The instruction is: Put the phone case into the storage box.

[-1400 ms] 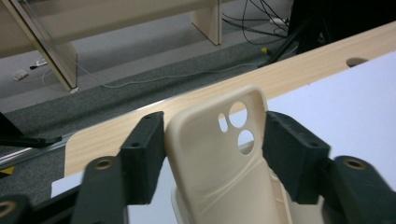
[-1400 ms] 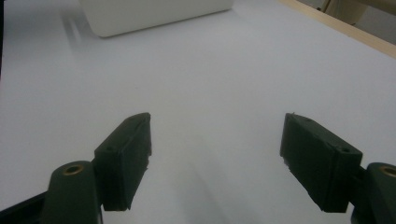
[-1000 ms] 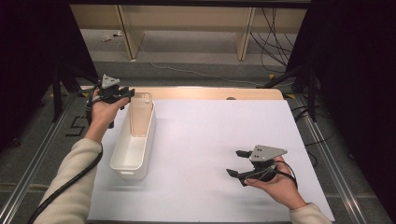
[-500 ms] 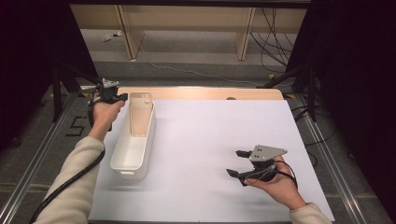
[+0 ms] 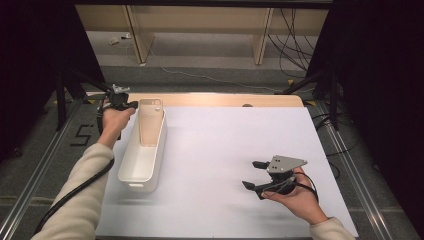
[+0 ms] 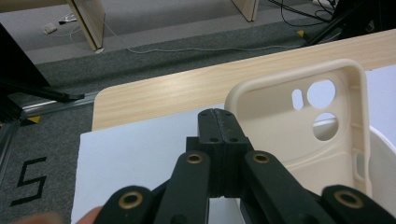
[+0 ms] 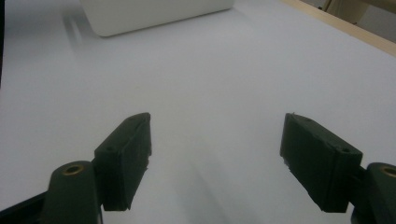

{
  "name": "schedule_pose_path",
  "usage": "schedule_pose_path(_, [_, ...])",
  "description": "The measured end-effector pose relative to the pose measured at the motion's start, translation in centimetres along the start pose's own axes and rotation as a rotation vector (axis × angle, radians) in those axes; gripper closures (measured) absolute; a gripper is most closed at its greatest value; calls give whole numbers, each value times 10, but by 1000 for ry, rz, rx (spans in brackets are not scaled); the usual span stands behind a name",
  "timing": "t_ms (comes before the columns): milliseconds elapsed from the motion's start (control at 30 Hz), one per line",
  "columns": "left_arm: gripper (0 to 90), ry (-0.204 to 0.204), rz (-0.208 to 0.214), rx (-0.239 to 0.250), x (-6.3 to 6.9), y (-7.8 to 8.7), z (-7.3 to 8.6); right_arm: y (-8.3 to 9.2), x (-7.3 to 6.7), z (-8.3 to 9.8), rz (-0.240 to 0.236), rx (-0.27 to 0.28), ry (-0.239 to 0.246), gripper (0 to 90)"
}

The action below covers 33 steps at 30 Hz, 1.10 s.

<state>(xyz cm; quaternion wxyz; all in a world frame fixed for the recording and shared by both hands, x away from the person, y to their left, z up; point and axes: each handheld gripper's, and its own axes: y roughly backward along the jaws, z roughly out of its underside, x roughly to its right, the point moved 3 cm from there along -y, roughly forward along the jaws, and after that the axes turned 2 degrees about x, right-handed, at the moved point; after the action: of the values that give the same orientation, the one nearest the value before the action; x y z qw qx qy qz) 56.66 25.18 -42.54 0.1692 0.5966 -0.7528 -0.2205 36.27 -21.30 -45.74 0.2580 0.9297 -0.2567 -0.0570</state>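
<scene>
The cream soft-plastic phone case [image 5: 151,122] stands upright at the far end of the long white plastic bin [image 5: 144,159], leaning on its end wall, on the table's left side. Just left of it, the left gripper [image 5: 131,105] has its jaws pressed together, empty. Well apart, the right gripper [image 5: 254,175] hovers spread wide over the white table sheet [image 5: 225,140].

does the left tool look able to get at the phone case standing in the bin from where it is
Probably yes. The left tool sits beside the phone case, which leans upright at the far end of the white bin, with nothing between them. Its jaws are shut, so they must open first.
</scene>
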Motion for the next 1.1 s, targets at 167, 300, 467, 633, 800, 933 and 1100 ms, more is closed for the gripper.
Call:
schedule_pose_path(167, [898,-5,2,-3,1,-2,0,0,0,0,1,-1,0,261])
schedule_pose_path(300, [898,-14,7,-3,2,-2,-1,0,0,0,1,-1,1,261])
schedule_pose_path(467, [898,-19,10,0,4,-2,-1,0,0,1,1,-2,-1,261])
schedule_pose_path(633, [881,-20,14,7,4,0,-1,0,0,0,2,-1,1,261])
schedule_pose_path(800, [810,-25,14,24,4,5,-2,0,1,0,3,-2,0,261])
schedule_pose_path(933, [726,-26,15,44,5,12,-5,1,0,0,3,-1,-1,261])
schedule_pose_path(1100, [585,-31,30,68,8,23,-8,1,1,0,4,-1,0,261])
